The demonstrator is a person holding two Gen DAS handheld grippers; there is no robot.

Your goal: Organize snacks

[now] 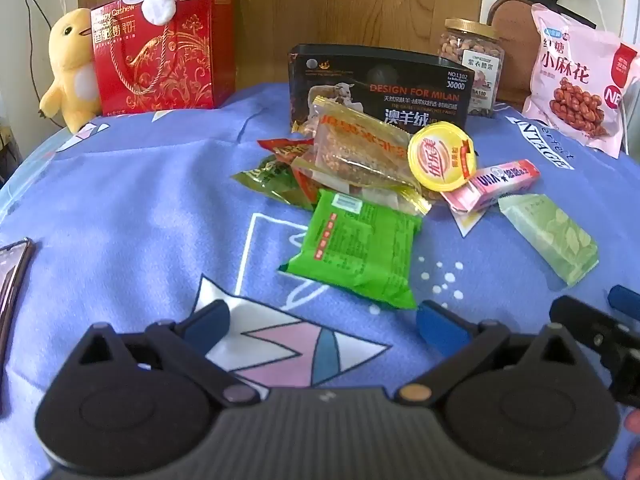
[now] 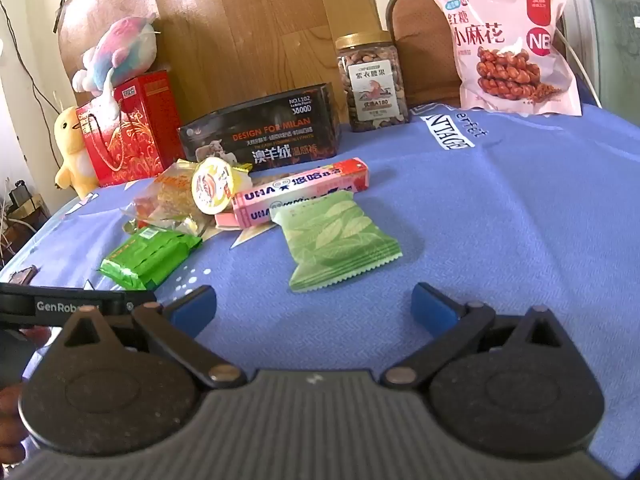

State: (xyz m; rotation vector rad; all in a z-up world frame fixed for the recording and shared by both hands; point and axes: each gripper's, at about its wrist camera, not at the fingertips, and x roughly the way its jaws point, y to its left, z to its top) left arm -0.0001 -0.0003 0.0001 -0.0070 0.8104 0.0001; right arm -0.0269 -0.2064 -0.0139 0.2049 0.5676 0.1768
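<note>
Ahead, both tools gape empty over a blue-clothed surface (image 2: 520,208): left tool (image 1: 324,320) near a green packet (image 1: 360,252), right tool (image 2: 314,306) near a leaf-print pouch (image 2: 338,240).

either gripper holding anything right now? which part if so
Nothing is held. The left gripper and right gripper are both wide open above the blue patterned tablecloth, short of the bright green foil snack packet and pale green leaf-print sachet.

Blue patterned cloth (image 2: 520,208) covers the table, daylight falling across it. Behind the table's far edge stands a brown wood-grain panel (image 2: 256,32). A brown rounded chair back (image 2: 420,40) sits right of the panel; a pale wall (image 1: 36,8) left of it.
</note>
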